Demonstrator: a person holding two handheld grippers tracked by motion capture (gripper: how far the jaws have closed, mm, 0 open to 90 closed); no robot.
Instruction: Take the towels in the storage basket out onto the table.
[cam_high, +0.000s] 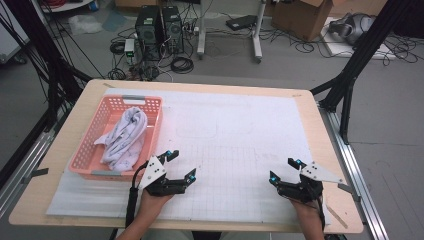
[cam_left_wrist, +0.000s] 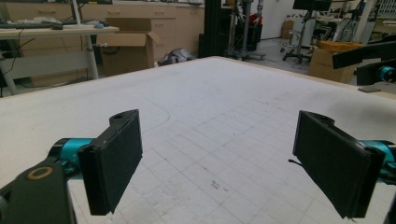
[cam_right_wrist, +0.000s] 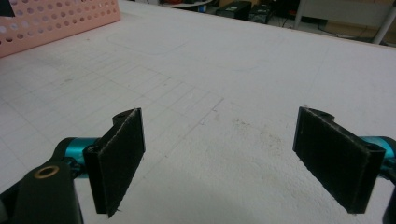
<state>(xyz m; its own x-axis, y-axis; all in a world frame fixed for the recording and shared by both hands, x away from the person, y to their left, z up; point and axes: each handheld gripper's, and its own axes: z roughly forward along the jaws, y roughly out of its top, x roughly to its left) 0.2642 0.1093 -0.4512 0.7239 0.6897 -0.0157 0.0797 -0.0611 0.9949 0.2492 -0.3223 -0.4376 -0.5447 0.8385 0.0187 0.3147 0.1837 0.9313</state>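
Down at the near edge, both hands are in. The left gripper (cam_high: 181, 165) sits just off the basket's near right corner, its fingers (cam_left_wrist: 112, 161) spread wide with nothing but gridded mat between them. Over on the right, the right gripper (cam_high: 285, 170) hovers low over the mat (cam_high: 235, 150), well apart from the left one, fingers (cam_right_wrist: 116, 161) spread wide too and holding nothing. In the right gripper view the mat looks scuffed and smudged just ahead of the fingers. Moving up the desk (cam_high: 80, 115), the pink basket (cam_high: 102, 112) lies on the left side of the mat. Inside it, a crumpled white cloth (cam_high: 125, 137) is heaped along the middle, touching neither gripper. Beyond the far edge, cables and two computer towers (cam_high: 160, 30) stand on the floor.
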